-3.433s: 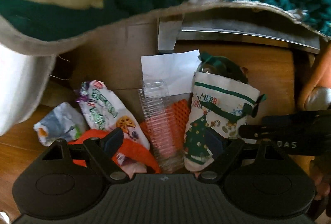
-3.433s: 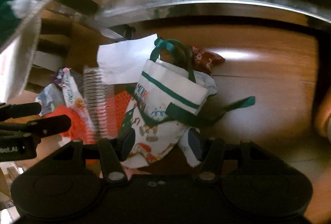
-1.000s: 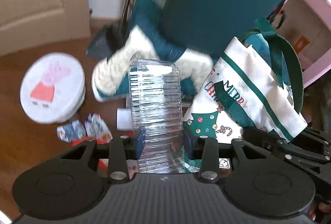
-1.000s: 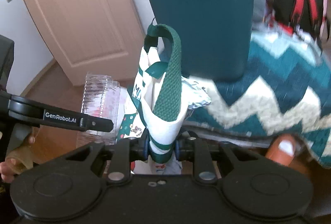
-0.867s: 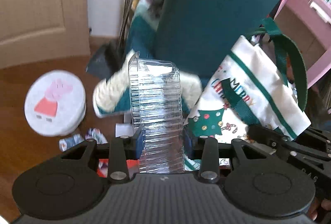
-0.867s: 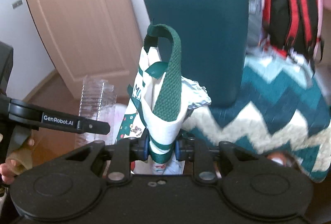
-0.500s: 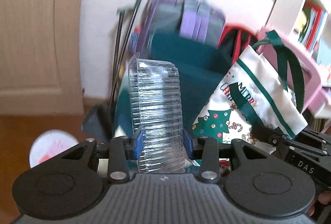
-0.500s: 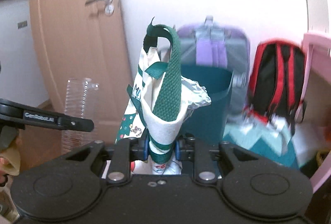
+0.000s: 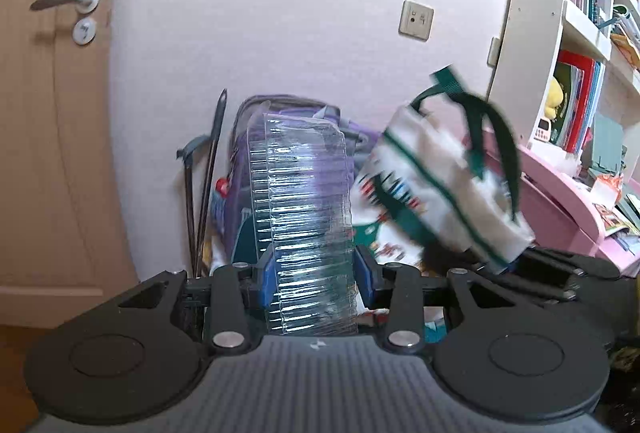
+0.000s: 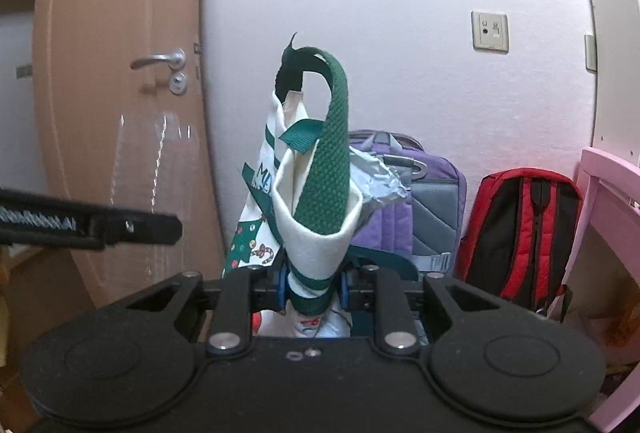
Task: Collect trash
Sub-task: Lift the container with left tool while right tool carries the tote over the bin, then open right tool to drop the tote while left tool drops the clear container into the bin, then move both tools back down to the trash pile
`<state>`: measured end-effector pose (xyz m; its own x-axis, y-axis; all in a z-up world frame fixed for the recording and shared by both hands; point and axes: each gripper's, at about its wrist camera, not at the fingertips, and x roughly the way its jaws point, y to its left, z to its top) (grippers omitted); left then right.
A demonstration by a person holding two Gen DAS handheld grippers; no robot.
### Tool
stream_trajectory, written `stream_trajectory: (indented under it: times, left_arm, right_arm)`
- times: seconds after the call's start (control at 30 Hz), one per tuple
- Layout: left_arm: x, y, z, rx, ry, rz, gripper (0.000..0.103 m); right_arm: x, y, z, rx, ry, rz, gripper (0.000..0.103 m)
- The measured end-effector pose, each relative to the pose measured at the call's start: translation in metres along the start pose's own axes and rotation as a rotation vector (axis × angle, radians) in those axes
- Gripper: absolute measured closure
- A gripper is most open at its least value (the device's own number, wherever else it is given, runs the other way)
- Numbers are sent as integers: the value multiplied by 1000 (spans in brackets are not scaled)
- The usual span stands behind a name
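Left gripper (image 9: 315, 279): jaws partly closed, blue pads pressed against both sides of a clear ribbed plastic container (image 9: 306, 221). The container stood upright between the pads, raised in the air in front of the wall, its top edge above the pads and its lower end down near the gripper body.

Right gripper (image 10: 312, 285): jaws drawn narrow, clamped on the bunched lower part of a small white cloth bag (image 10: 310, 217) with green trim and a Christmas tree print. The bag rose upright from the pads; its green woven handle (image 10: 328, 137) looped over the top. A crumpled piece of silvery foil (image 10: 378, 185) stuck out of the bag on its right side.

In the left view the same bag (image 9: 444, 201) hung blurred just to the right of the container, above the black frame of the other gripper (image 9: 552, 273). In the right view the left gripper's black finger (image 10: 132, 227) reached in from the left edge.

Behind, against the wall: a purple and grey backpack (image 10: 424, 205), a red and black backpack (image 10: 520, 233), and dark thin poles (image 9: 208, 185) leaning upright.

Further back: a wooden door (image 10: 120, 113) with a metal handle (image 10: 160, 61), a wall socket (image 9: 416, 20), a pink desk (image 9: 560, 201), and a white bookshelf (image 9: 576, 33) holding books.
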<state>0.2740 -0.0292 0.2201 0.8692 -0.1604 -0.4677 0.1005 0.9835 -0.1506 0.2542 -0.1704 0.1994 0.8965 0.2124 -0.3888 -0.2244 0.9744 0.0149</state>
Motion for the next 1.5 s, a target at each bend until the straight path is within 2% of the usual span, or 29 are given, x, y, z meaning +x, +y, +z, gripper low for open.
stream_trajectory:
  times: [0.17, 0.5, 0.67, 0.77, 0.87, 1.0, 1.17, 1.5]
  left_arm:
    - [31, 1, 5, -3, 34, 19, 65]
    - [129, 12, -7, -18, 153, 56, 65]
    - [168, 19, -23, -20, 218, 73, 65]
    - [185, 24, -37, -29, 264, 74, 65]
    - [195, 30, -51, -40, 296, 68, 65]
    - [194, 31, -58, -39, 288, 42, 66]
    - [179, 26, -56, -57, 287, 33, 65]
    - [113, 13, -48, -21, 239, 27, 64]
  right_arm:
    - [43, -10, -5, -17, 66, -14, 81]
    - [106, -23, -36, -9, 186, 0, 79]
    - [131, -28, -51, -7, 262, 10, 74]
    - [139, -28, -60, -15, 283, 17, 74]
    - [141, -28, -65, -12, 291, 27, 68]
    - [141, -28, -64, -16, 294, 25, 62]
    - [128, -29, -60, -5, 286, 30, 61]
    - [74, -18, -46, -30, 241, 46, 59]
